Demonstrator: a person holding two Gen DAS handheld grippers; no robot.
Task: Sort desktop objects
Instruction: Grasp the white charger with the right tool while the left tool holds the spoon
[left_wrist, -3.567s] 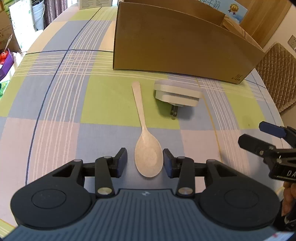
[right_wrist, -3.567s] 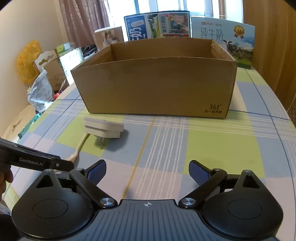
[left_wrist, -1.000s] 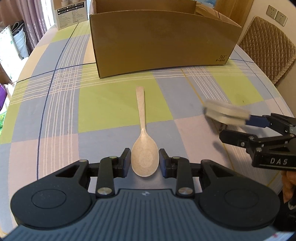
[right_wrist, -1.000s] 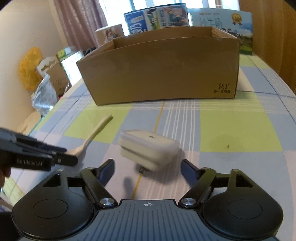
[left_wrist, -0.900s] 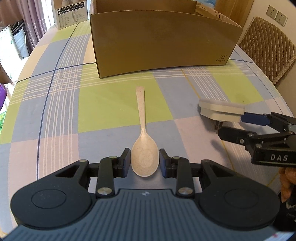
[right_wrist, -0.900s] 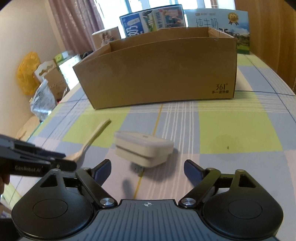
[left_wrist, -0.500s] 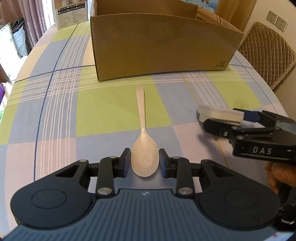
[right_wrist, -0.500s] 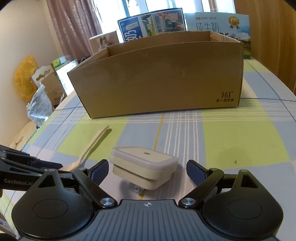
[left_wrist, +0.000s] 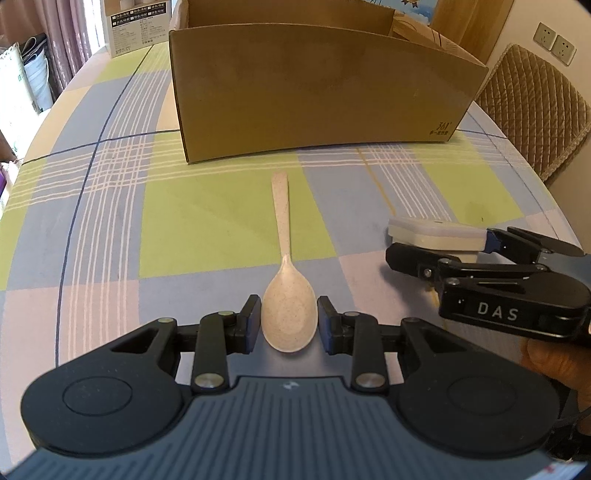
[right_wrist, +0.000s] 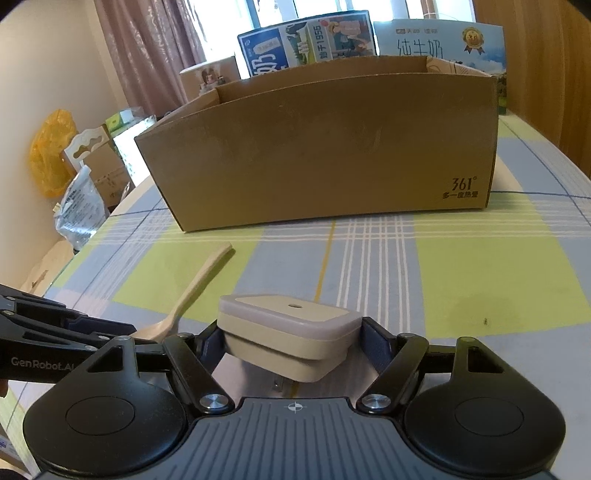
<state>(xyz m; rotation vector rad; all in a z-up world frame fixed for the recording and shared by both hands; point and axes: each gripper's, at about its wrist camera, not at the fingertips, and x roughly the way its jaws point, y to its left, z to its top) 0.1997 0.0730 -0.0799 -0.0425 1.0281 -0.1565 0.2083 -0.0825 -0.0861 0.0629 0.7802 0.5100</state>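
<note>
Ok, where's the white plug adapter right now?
The plug adapter sits clamped in the right gripper, right of the spoon and in front of the cardboard box.

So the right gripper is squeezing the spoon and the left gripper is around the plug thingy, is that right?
No, they are swapped. The right gripper is shut on the white plug adapter, as the right wrist view shows. The left gripper is around the bowl of the spoon, as the left wrist view shows.

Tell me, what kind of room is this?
Most likely a dining area in someone's home: a table under a checked tablecloth, a quilted chair pulled up to it, curtains at the window and milk cartons stacked behind the cardboard box.
</note>
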